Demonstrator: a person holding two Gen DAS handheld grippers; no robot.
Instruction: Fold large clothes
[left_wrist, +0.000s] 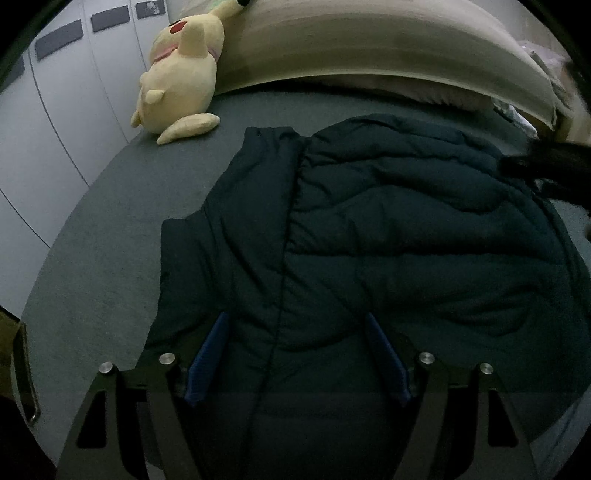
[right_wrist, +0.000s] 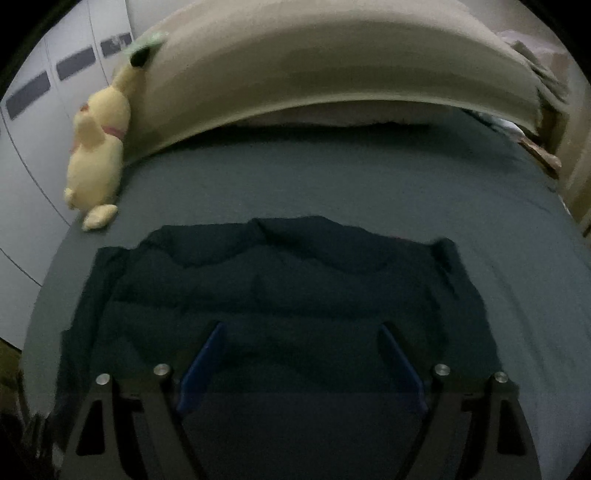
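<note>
Jacket (left_wrist: 369, 229) is lying puffy on the bed (left_wrist: 92, 277); we're holding left gripper (left_wrist: 295, 317) and right gripper (right_wrist: 301, 328) spread apart above it.

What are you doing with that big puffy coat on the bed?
A person is holding a pair of tongs in each hand, getting ready to fold the dark puffy jacket spread out on the grey bed. The left tongs and the right tongs are both open above the jacket, gripping nothing. A yellow plush toy leans against the beige headboard in the corner.
</note>
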